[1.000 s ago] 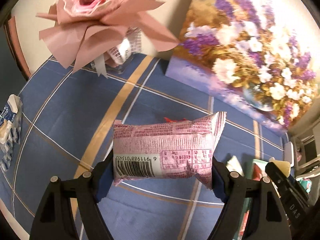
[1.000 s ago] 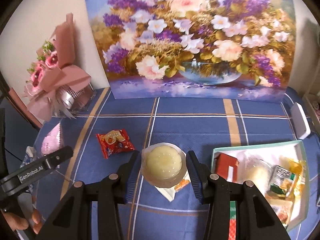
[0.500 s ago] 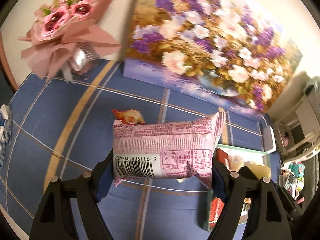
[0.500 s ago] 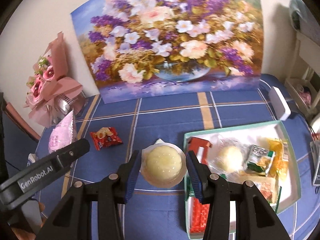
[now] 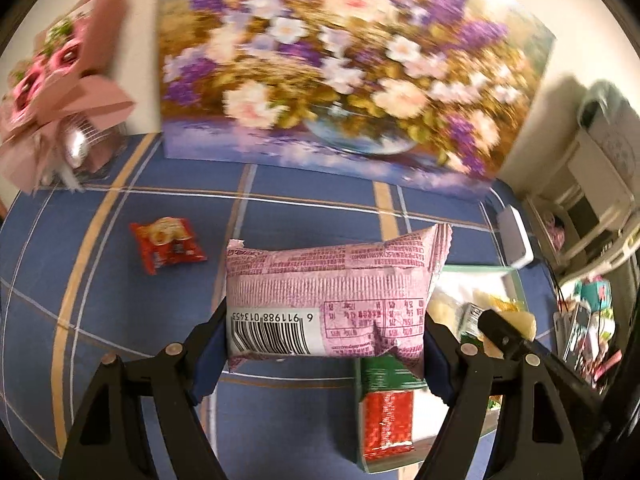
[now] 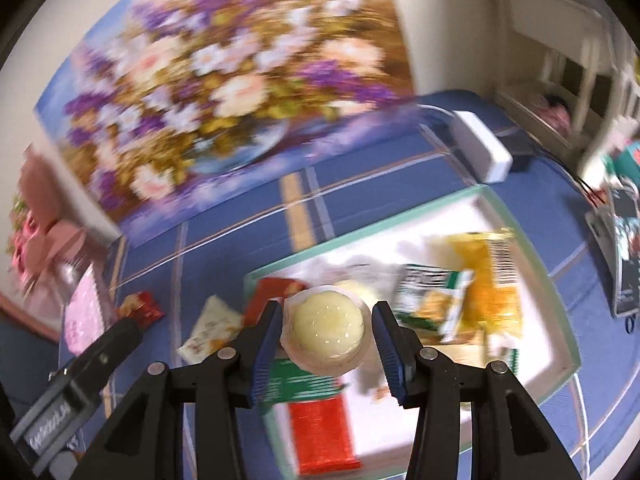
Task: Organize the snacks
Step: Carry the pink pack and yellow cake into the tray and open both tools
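Note:
My left gripper (image 5: 320, 344) is shut on a pink snack packet (image 5: 328, 300), held above the blue checked tablecloth near the left end of the mint-rimmed white tray (image 5: 480, 270). My right gripper (image 6: 326, 340) is shut on a pale yellow jelly cup (image 6: 326, 326), held above the left part of the tray (image 6: 520, 220). The tray holds a red packet (image 6: 320, 436), a green-and-white packet (image 6: 432, 292) and a yellow packet (image 6: 488, 280). A small red snack packet (image 5: 166, 244) lies on the cloth left of the tray. The pink packet also shows in the right wrist view (image 6: 82, 316).
A large flower painting (image 5: 340, 68) stands at the back. A pink bouquet (image 5: 60, 92) stands at the back left. A white box (image 6: 480, 144) lies behind the tray. A white-and-orange sachet (image 6: 210, 330) lies left of the tray. Shelving and clutter lie off the table's right edge.
Both grippers have swung right with their loads. The left one now reaches the tray's left end; the right one has moved from the cloth to above the tray.

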A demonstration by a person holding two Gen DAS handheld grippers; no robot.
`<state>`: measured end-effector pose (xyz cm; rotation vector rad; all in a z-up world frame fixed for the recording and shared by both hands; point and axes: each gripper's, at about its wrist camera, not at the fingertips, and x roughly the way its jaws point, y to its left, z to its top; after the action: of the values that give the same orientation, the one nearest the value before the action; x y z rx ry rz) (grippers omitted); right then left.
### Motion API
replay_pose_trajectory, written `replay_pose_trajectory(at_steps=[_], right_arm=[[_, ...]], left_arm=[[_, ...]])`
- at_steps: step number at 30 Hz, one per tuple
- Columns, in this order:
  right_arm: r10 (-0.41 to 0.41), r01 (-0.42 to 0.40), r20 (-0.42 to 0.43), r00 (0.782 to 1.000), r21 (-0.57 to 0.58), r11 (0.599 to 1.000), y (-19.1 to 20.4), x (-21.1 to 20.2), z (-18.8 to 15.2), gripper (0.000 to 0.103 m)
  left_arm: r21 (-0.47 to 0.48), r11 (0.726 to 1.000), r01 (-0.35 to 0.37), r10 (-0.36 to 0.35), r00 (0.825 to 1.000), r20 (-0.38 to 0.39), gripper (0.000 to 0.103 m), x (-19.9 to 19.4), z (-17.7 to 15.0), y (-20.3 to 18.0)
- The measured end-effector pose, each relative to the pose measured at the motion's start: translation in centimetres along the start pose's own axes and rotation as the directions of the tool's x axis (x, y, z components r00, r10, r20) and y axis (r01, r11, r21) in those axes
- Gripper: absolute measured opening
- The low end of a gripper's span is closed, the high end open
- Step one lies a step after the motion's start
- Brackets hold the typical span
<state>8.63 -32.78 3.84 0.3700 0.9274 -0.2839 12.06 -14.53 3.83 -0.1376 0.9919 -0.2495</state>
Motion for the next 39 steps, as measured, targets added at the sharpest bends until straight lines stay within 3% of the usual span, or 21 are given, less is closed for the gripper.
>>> replay_pose_trajectory(at_steps=[8, 19, 27, 39], right_arm=[[-0.098, 0.099, -0.014, 0.995, 0.117, 0.988, -5.8, 1.0, 1.2, 0.049], [-0.146, 0.154, -0.074, 0.986, 0.120, 0.981, -7.5, 2.9, 1.1, 0.050], [-0.170, 0.180, -0.092, 0.981, 0.108, 0.978, -7.7, 3.3, 0.9, 0.050], [-0.174, 0.185, -0.104, 0.979, 0.106, 0.977, -7.6, 3.6, 0.7, 0.050]], left_arm=[[0.131, 0.991, 0.012, -0.008, 0.999, -0.033, 0.082, 2.4, -1.1, -5.4], [0.271, 0.963, 0.004, 0.024, 0.995, -0.100, 0.082, 6.4, -3.5, -10.1], [0.268, 0.963, -0.010, 0.043, 0.992, -0.115, 0.083, 7.0, -3.9, -10.1], [0.280, 0.960, 0.029, 0.013, 0.989, -0.148, 0.087, 6.3, -3.6, -10.9]])
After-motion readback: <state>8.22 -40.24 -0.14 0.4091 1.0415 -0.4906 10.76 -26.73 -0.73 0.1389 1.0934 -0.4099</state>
